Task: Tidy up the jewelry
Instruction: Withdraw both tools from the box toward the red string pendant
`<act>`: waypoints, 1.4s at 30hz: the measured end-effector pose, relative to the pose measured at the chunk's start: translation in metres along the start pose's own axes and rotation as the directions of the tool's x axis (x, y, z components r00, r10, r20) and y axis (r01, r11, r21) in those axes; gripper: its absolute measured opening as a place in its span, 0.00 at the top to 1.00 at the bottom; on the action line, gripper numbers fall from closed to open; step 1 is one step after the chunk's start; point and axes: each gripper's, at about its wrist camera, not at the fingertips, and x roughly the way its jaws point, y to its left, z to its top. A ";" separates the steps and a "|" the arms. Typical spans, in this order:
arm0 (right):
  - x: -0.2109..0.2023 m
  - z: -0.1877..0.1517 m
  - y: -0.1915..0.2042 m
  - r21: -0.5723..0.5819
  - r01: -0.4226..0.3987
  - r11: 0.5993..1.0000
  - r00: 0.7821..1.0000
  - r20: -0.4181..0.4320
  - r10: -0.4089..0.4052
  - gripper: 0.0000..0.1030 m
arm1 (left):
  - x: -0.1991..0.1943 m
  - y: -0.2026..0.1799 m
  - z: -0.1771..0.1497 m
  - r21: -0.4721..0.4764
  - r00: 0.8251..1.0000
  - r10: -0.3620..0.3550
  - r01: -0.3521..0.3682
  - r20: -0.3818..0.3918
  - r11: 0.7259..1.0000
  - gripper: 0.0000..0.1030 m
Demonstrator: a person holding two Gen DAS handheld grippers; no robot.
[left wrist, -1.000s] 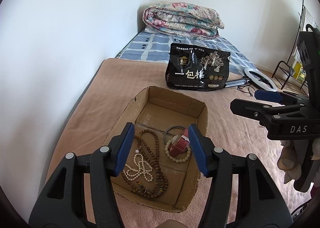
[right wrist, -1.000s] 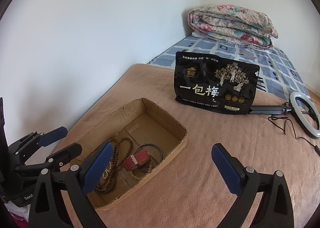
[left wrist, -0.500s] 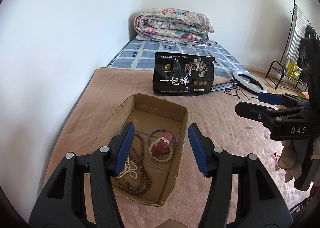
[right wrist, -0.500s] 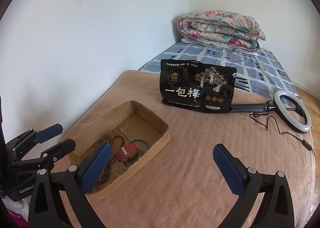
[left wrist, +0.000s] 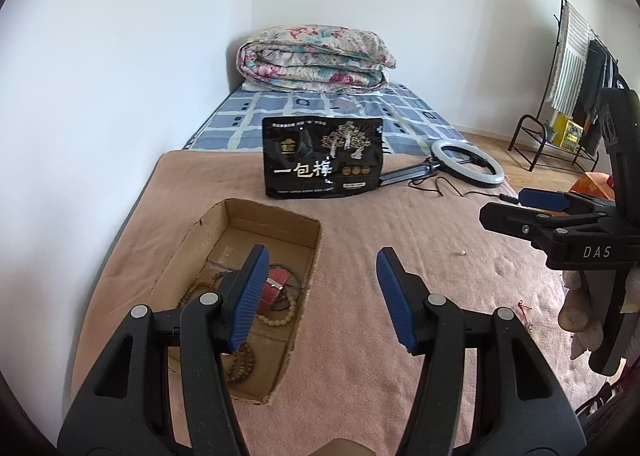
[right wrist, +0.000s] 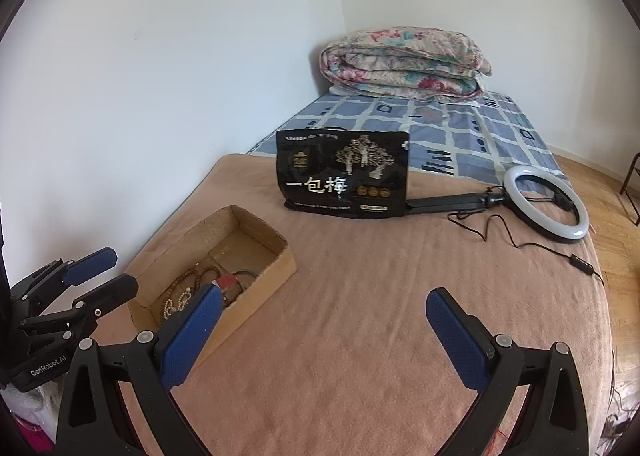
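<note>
Both the left claw (left wrist: 318, 298) and right claw (right wrist: 324, 334) gape empty near the cardboard box (right wrist: 280, 256) of beads (right wrist: 184, 280).

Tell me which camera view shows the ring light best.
The right wrist view: the ring light lies whole and large on the brown blanket, its stand and cable traceable. The left wrist view shows it too, smaller and farther off, stand partly behind the black snack bag.

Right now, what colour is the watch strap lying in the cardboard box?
Red, with a silvery buckle. The watch strap shows best in the left wrist view, inside the cardboard box.
</note>
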 end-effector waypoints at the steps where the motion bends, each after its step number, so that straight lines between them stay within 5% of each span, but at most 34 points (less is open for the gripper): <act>1: -0.004 -0.001 -0.004 0.006 0.003 1.000 1.000 0.002 -0.003 0.00 | -0.001 -0.004 0.000 0.006 1.000 -0.005 0.005 0.001 1.000 0.44; 30: -0.098 -0.081 -0.139 0.078 0.175 0.981 0.984 -0.039 -0.172 0.00 | 0.028 -0.110 -0.005 0.109 0.985 -0.162 0.168 -0.057 0.980 0.44; 42: -0.089 -0.136 -0.177 0.099 0.145 0.985 0.982 -0.133 -0.131 0.09 | 0.071 -0.162 -0.015 0.141 0.963 -0.238 0.255 -0.127 0.957 0.44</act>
